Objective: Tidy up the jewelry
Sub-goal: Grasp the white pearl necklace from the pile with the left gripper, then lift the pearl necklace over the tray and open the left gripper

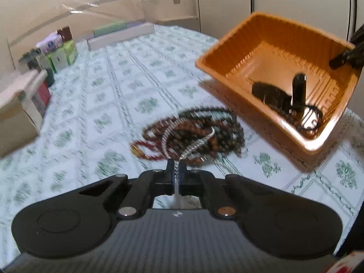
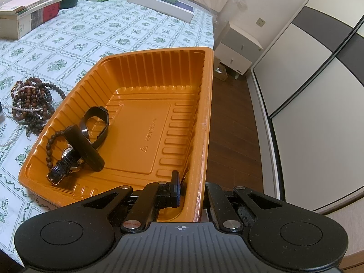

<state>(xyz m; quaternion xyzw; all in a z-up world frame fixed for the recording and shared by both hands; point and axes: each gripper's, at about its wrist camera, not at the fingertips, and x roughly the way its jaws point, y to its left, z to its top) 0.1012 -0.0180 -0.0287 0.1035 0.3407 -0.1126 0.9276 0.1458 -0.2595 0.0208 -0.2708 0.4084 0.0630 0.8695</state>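
An orange plastic tray [image 1: 268, 52] stands on the flowered tablecloth; it also shows in the right wrist view [image 2: 141, 72]. It holds black watches [image 2: 91, 136] and a dark bead bracelet [image 2: 51, 145]. A heap of brown and red bead necklaces [image 1: 195, 129] lies left of the tray, also seen in the right wrist view [image 2: 31, 102]. My left gripper [image 1: 175, 170] is shut on a white pearl strand [image 1: 198, 145] that runs up from the heap. My right gripper [image 2: 191, 186] is shut on the tray's near right wall, one finger inside.
Books and boxes [image 1: 20, 100] stand along the table's left edge, green boxes [image 1: 63, 54] and a long white box [image 1: 120, 36] at the back. The tray sits at the table's right edge [image 2: 210, 29], with wooden floor, a small cabinet [image 2: 236, 50] and wardrobe doors beyond.
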